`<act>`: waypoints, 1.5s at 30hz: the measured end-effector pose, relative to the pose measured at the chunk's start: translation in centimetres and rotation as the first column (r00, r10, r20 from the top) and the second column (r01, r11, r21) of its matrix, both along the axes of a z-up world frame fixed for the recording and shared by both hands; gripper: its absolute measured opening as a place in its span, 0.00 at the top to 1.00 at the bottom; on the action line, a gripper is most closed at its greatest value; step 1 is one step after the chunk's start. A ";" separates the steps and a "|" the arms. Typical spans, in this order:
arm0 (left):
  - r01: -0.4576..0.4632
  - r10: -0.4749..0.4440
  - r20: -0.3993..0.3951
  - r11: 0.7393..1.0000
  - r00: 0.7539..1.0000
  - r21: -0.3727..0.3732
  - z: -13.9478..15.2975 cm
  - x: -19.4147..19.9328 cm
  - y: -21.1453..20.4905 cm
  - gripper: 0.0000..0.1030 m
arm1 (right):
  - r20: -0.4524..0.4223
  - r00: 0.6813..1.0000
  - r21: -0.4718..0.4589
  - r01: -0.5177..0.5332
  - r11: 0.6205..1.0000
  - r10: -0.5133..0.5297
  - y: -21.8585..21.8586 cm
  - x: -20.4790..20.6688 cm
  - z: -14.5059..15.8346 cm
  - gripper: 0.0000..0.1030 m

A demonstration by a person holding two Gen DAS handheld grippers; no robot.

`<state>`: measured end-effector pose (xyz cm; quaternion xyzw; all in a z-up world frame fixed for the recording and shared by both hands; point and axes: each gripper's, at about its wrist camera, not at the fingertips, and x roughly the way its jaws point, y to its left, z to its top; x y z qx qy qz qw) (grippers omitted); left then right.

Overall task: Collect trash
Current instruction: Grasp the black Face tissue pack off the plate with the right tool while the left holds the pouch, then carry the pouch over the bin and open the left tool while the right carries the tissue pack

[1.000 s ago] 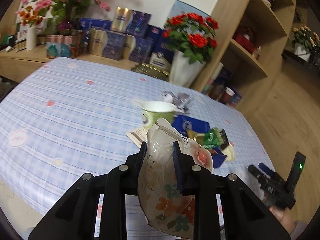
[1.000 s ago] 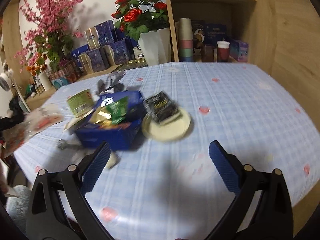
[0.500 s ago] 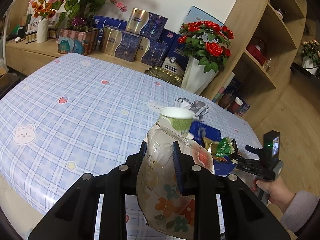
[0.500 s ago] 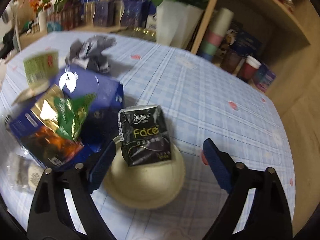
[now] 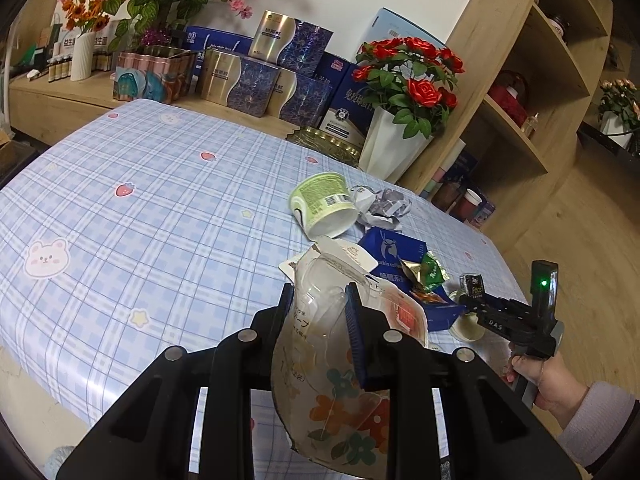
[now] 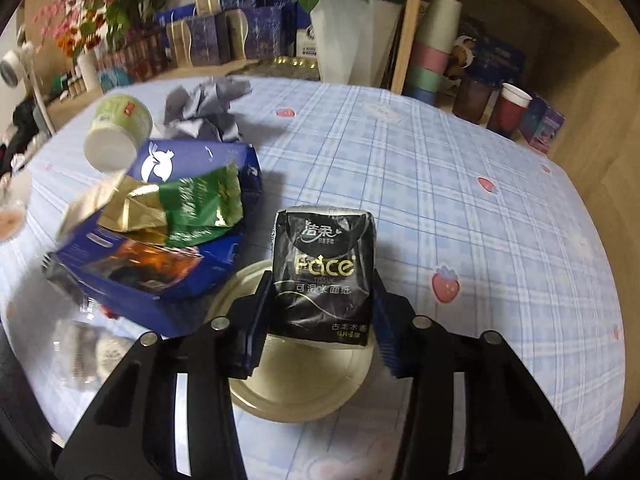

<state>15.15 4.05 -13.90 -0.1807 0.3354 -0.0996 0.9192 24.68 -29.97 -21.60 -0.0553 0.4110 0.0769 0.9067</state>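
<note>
Two items held: one in each of your hand-held grippers.
Clear plastic pouch (image 5: 320, 360): floral print, crumpled, clamped between the fingers of your left hand-held gripper (image 5: 320, 312), raised above the near edge of the desk (image 5: 140, 208).
Black tissue pack (image 6: 323, 272): marked "Face", between the blue pads of your right hand-held gripper (image 6: 322, 312); both pads press its sides. It sits over a pale paper bowl (image 6: 296, 376).
Blue box (image 6: 160, 248): open, just left of the bowl, holding a green-and-gold wrapper (image 6: 188, 208) and an orange wrapper.
Green cup (image 5: 324, 210): tipped on its side, beyond the blue box, its rim toward your left camera.
Crumpled grey paper (image 6: 204, 108): beside the cup, farther along the desk.
Desk surface: blue checked cloth with strawberry and bear prints.
Surroundings: white vase of red roses (image 5: 404, 100) at the far edge; wooden shelf (image 5: 532, 92) to its right with stacked cups; gift boxes along the wall.
</note>
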 end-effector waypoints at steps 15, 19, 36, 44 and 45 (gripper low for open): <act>0.033 -0.034 0.018 0.999 0.999 0.029 0.8 -4.6 -0.8 0.76 | 0.107 0.994 0.180 0.000 0.984 -0.020 1.2 -7.9 4.0 0.54; 0.035 -0.036 0.025 0.999 0.999 0.031 0.9 -5.9 -0.8 0.76 | 0.079 0.995 0.267 0.036 0.963 -0.059 0.0 -7.9 3.9 0.54; 0.028 -0.028 0.042 0.999 0.999 0.016 1.4 -8.2 0.2 0.76 | 0.067 0.987 0.457 0.103 0.883 -0.149 -2.2 -9.9 5.9 0.54; 0.011 -0.012 0.020 1.000 1.000 0.019 0.7 -9.6 1.2 0.76 | 0.102 0.994 0.412 -0.015 0.911 -0.029 3.1 -14.8 5.3 0.54; 0.014 -0.014 0.018 1.000 1.000 0.022 0.7 -9.8 1.2 0.76 | 0.103 0.994 0.408 -0.025 0.912 -0.019 3.8 -15.7 5.0 0.54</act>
